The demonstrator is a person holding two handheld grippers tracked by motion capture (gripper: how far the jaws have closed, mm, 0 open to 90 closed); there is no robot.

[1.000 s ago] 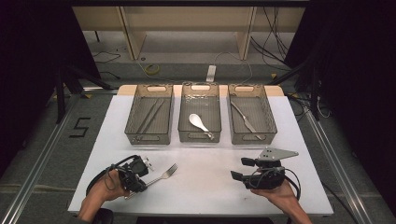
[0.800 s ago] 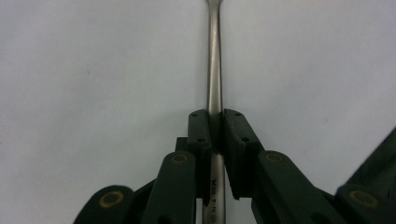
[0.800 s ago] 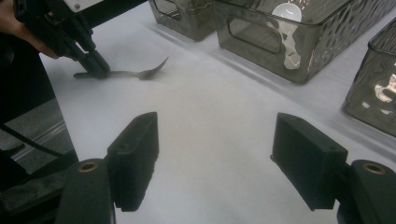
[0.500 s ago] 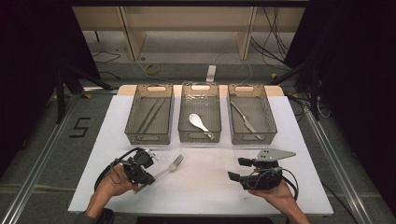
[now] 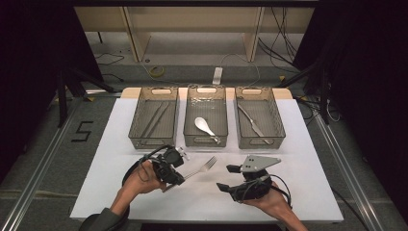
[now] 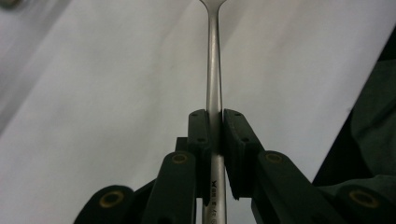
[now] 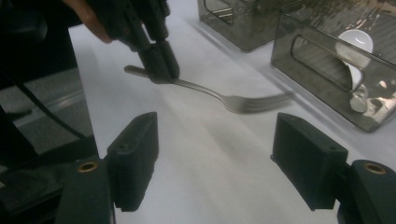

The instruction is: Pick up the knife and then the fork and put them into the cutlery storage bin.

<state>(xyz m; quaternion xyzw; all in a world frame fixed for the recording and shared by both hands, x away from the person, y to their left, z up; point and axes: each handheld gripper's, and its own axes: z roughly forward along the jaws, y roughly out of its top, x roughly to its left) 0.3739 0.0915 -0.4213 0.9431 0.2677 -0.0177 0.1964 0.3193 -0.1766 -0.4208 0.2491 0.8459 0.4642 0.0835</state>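
Left gripper view shows the left gripper (image 6: 214,135) clamped tight on the fork (image 6: 214,70) at mid-handle. The fork hangs just above the white table (image 5: 308,144), near its front edge, tines toward the middle bin (image 5: 206,140). The right gripper (image 7: 224,158) gapes wide, holding nothing. Steel: stiff, light, slippery, so a handle grip suits it.

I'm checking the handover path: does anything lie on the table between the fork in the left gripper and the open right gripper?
Nothing visible does. The fork is clamped in the left gripper, tines toward the right gripper, with bare white table between them.
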